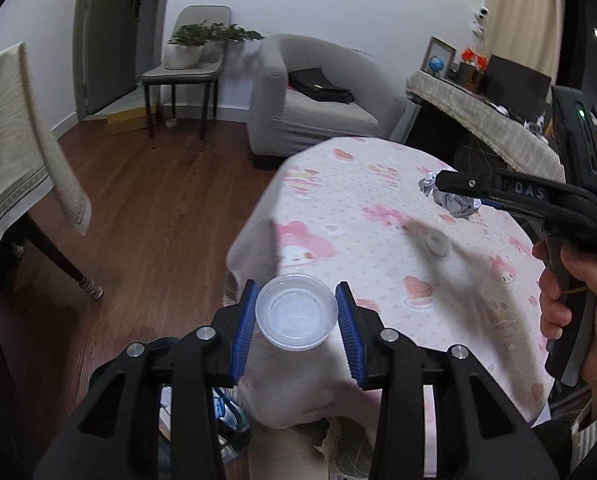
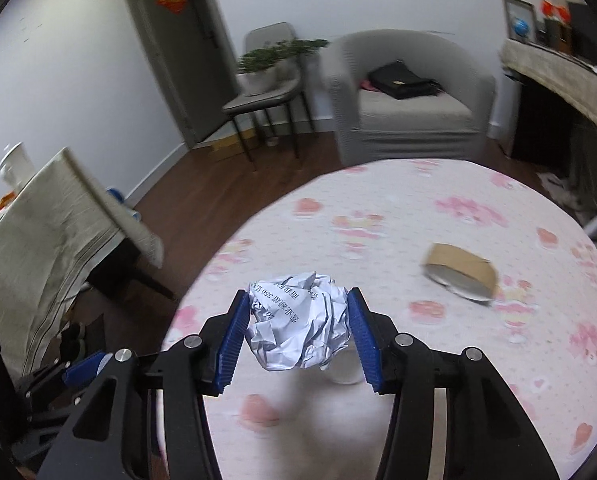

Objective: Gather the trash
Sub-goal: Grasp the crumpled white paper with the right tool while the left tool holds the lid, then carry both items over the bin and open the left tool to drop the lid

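My left gripper (image 1: 296,316) is shut on a clear plastic cup (image 1: 296,312), held beyond the near left edge of the round table with the pink cartoon cloth (image 1: 378,200). My right gripper (image 2: 298,328) is shut on a crumpled ball of printed white paper (image 2: 298,324) and holds it above the table (image 2: 418,200). The right gripper also shows in the left wrist view (image 1: 450,192), with the paper ball (image 1: 454,202) between its fingers. A brown tape roll (image 2: 460,270) lies on the table to the right; it shows blurred in the left wrist view (image 1: 436,242).
A white object (image 2: 344,372) sits on the cloth under the paper ball. A grey armchair (image 1: 314,108) with a black bag, a chair with potted plants (image 1: 190,56) and a cloth-covered table (image 1: 14,140) stand around. A long sideboard (image 1: 486,124) stands at the right.
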Tool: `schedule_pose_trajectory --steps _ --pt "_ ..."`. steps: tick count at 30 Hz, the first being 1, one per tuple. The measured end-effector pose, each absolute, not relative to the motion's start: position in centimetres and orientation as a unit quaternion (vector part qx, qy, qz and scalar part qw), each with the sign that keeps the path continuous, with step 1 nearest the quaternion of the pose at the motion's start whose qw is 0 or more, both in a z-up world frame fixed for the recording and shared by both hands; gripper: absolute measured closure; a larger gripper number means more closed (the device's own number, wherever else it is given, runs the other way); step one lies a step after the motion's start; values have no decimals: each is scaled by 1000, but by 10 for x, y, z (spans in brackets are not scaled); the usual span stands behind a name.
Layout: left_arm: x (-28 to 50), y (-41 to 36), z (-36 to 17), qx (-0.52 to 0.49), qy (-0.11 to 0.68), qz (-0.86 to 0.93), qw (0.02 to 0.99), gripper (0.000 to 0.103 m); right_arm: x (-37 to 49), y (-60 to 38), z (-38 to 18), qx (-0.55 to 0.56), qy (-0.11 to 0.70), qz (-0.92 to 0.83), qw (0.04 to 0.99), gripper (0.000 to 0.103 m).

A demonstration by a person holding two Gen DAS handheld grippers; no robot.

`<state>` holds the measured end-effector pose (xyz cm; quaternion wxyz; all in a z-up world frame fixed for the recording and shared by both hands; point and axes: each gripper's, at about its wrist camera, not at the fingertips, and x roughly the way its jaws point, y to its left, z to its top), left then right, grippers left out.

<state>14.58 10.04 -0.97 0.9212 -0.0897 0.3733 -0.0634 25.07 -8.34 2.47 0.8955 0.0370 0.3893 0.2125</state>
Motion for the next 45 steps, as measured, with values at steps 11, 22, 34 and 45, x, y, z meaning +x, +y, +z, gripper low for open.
schedule_pose_trajectory --steps 11,22,34,45 --pt "120 158 -18 -111 376 2 920 61 216 -19 35 -9 379 285 880 52" --pt "100 217 -55 -134 412 62 899 61 191 49 40 -32 378 344 859 52" --pt "82 239 -97 -131 475 78 867 61 170 113 26 -71 392 384 833 52" --pt "68 267 -128 -162 513 88 838 49 163 149 11 -93 409 398 816 52"
